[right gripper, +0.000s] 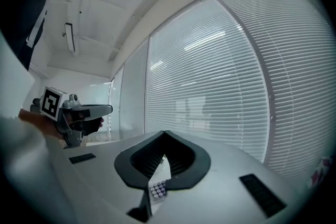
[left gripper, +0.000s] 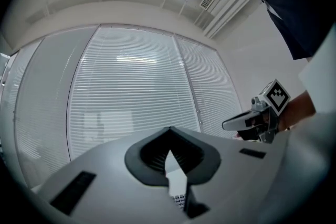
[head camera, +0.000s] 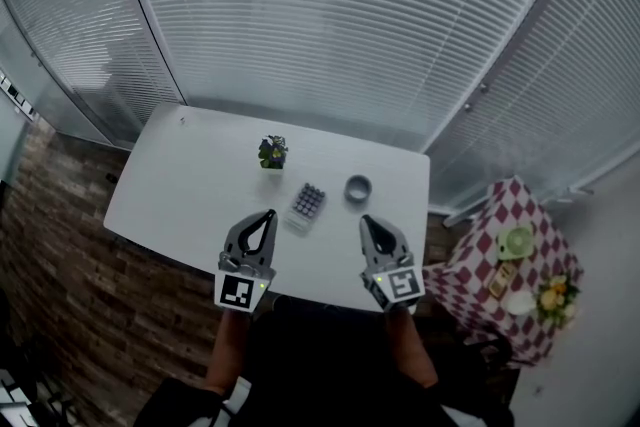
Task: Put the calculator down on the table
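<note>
The flat white calculator with a grid of dark round keys lies on the white rectangular surface at the centre of the head view. It sits just above and between the two tools, and neither touches it. The left hand-held gripper has its jaws pressed together with nothing in them. The right hand-held gripper likewise shows its jaws meeting at the tips, empty. Only the head view shows the small green potted plant above the calculator, the grey ring to its upper right, and the red-and-white checked cloth at the right edge of the frame. Each gripper view gives just a sliver of the keys through the slot below its closed tips. Each also shows the other tool, with its black-and-white marker cube, against white slatted blinds. The print on the keys is too small to read.
</note>
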Demonstrator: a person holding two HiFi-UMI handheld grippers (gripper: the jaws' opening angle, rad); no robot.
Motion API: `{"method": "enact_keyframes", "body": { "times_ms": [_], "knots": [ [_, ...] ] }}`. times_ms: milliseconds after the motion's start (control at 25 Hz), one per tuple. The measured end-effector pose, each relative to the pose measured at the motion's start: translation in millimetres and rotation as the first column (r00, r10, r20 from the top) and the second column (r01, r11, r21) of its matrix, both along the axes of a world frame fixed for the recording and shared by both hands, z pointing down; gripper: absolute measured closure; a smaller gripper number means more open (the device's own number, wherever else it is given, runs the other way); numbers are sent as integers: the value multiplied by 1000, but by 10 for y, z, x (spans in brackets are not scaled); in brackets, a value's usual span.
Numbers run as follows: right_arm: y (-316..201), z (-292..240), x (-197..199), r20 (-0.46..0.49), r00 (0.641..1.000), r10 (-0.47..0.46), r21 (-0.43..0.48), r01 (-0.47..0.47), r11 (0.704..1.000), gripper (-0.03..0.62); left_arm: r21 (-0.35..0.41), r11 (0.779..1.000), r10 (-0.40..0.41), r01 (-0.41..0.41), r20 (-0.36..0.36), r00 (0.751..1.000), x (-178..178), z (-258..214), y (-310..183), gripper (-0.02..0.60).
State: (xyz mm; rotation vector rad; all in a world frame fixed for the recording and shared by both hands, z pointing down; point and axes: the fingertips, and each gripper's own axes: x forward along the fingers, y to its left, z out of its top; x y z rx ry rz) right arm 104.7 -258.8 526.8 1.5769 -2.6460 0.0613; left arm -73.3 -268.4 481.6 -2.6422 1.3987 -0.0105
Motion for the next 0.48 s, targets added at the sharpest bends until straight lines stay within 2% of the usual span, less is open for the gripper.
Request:
{"method": "enact_keyframes", "body": {
  "times_ms": [160,360,480],
  "knots": [
    [7,13,6,-6,1000,-9,-8,9,1000,588,-10,1000,16,-17,-15,1000,42,18,3,574],
    [8,-30,-49,11,1000,-12,6,12,1000,589,1,1000,0,0,35,999,22,63,-25,574],
    [19,-58,-92,8,1000,-16,4,16,1000,589,6,1000,11,-11,21,1000,21,46,-9,574]
  ]
}}
